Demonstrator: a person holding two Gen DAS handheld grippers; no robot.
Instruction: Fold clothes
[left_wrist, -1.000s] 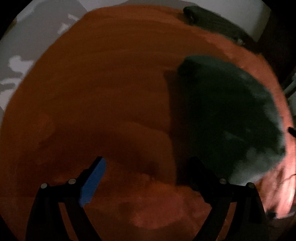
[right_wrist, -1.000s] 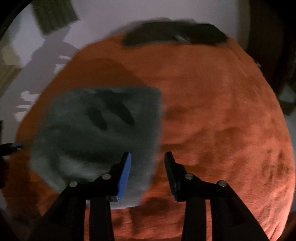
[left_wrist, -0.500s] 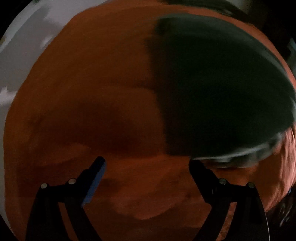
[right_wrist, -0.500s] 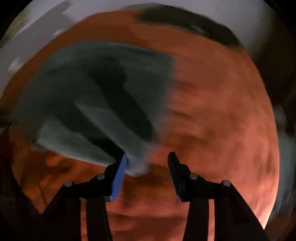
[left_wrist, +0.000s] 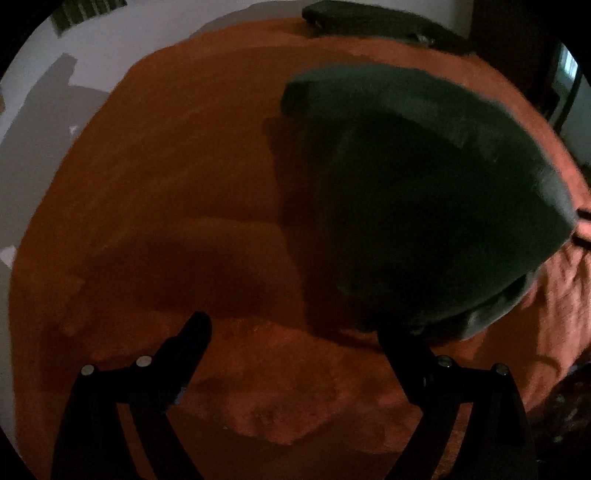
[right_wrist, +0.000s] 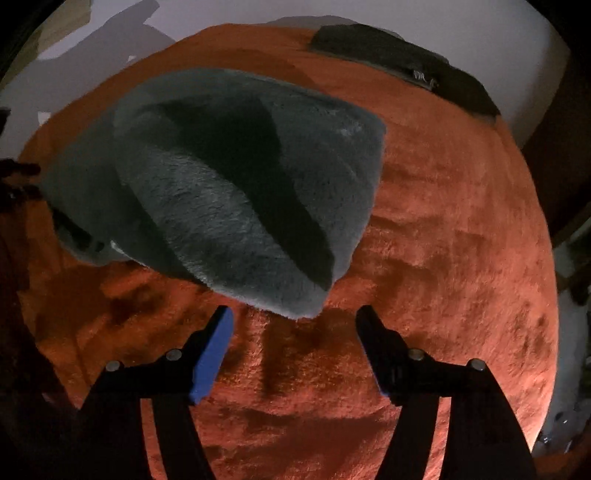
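The grey fleece (right_wrist: 236, 192) lies folded on the orange blanket (right_wrist: 461, 240), toward its left half in the right wrist view, long axis running from the far left down to a near corner that points straight at the right gripper (right_wrist: 293, 325). That corner sits just beyond the fingertips and between them, so this gripper is the nearer one; its jaws have just been opening and hold nothing. In the left wrist view the fleece (left_wrist: 424, 206) is ahead and to the right, its near edge just past the right finger of the left gripper (left_wrist: 295, 328), which stands wide and empty. A second dark garment (right_wrist: 402, 62) lies at the blanket's far edge, well apart. The blanket is plush and rumpled near the front; pale walls (right_wrist: 424, 18) stand behind, the room dim
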